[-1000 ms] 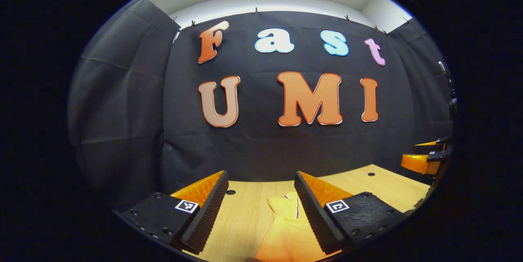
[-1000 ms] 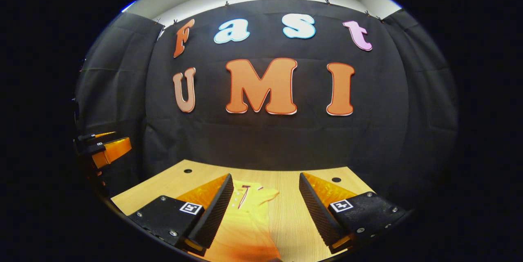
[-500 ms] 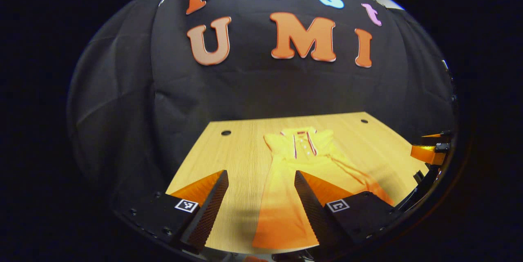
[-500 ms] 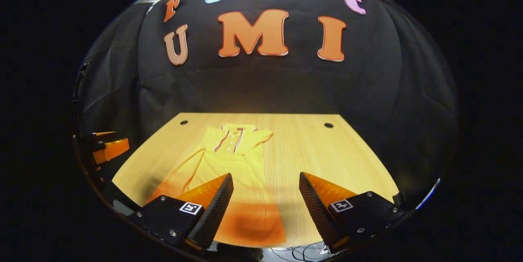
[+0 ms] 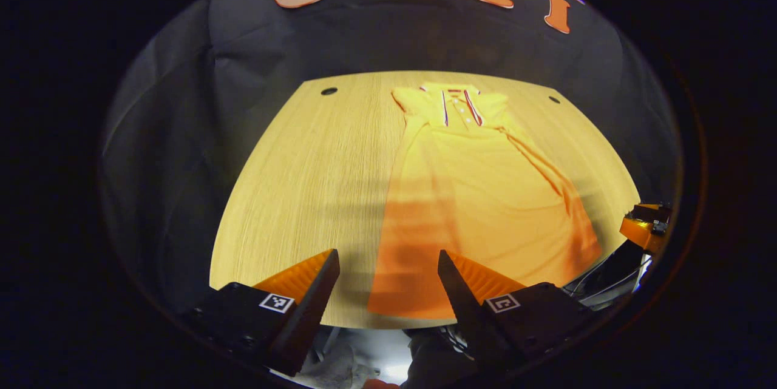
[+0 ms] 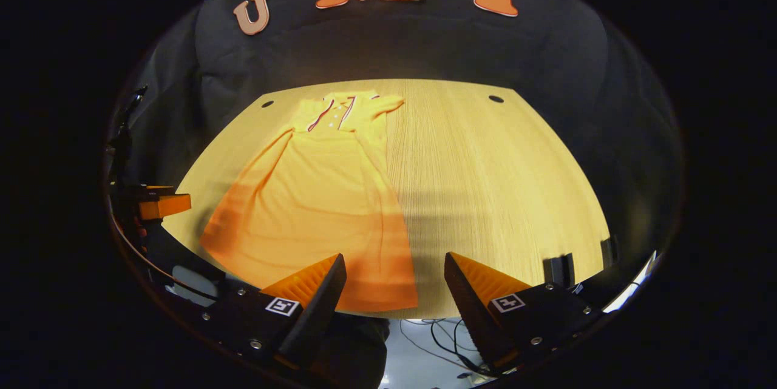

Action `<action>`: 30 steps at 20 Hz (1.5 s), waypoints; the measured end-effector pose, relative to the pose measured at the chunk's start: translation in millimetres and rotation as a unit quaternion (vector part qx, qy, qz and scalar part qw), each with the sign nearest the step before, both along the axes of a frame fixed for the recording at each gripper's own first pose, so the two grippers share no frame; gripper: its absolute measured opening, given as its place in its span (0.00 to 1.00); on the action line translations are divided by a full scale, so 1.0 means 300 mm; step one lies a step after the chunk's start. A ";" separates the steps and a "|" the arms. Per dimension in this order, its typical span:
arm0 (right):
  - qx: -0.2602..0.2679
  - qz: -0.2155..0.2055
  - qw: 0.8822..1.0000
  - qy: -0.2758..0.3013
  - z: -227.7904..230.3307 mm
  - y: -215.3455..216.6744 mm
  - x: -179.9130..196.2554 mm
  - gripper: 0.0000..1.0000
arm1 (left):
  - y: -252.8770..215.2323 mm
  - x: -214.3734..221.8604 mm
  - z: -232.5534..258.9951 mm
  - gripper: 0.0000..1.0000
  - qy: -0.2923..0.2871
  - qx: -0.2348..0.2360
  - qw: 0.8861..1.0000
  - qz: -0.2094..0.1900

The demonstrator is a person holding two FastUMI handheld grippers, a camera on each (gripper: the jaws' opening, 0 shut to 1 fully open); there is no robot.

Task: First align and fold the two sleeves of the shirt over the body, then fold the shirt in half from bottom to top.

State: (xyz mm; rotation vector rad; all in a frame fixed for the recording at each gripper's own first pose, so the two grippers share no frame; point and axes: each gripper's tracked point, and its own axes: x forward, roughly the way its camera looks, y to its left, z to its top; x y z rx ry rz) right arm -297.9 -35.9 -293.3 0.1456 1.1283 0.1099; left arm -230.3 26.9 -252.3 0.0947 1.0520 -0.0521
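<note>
The left hand-held gripper (image 5: 388, 283) hangs released over the near edge of the desk, its two fingers spread wide with nothing between them but the near left corner of the shirt's hem seen below; the right hand-held gripper (image 6: 394, 283) is likewise released and empty, poised over the near right corner of the same hem; each one also shows at the border of the other's view, well apart from it.

The long orange-yellow polo-style shirt with a striped button placket (image 5: 479, 195) lies flat on the pale wood-grain desk (image 5: 303, 182), collar at the far end near the black cloth wall, hem at the near edge; the short sleeves sit up by the collar and look partly tucked already, though the folds are too small to judge whether they are truly aligned.

Judging from this, the sleeves want attention first, and both hand-held grippers hover at the hem, the wrong end for that step; the risk is a bottom-to-top fold begun on uneven sleeves, giving a lopsided result; a shallow pinch could also catch a single layer, so the fabric slides and drags askew; the hem lies close to the desk's near edge (image 6: 425, 313), so a tug toward the person could pull cloth over it.
</note>
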 end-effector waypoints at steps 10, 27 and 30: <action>0.019 0.005 0.992 0.126 -0.131 0.050 -0.132 0.99 | -0.010 -0.131 -0.068 0.99 0.128 -0.015 0.991 0.034; -0.022 0.063 0.970 0.236 -0.203 0.090 -0.155 0.81 | -0.055 -0.156 -0.147 0.79 0.240 -0.008 0.971 0.002; -0.007 0.020 0.967 0.255 -0.209 0.081 -0.140 0.37 | -0.084 -0.170 -0.145 0.42 0.253 -0.015 0.967 -0.017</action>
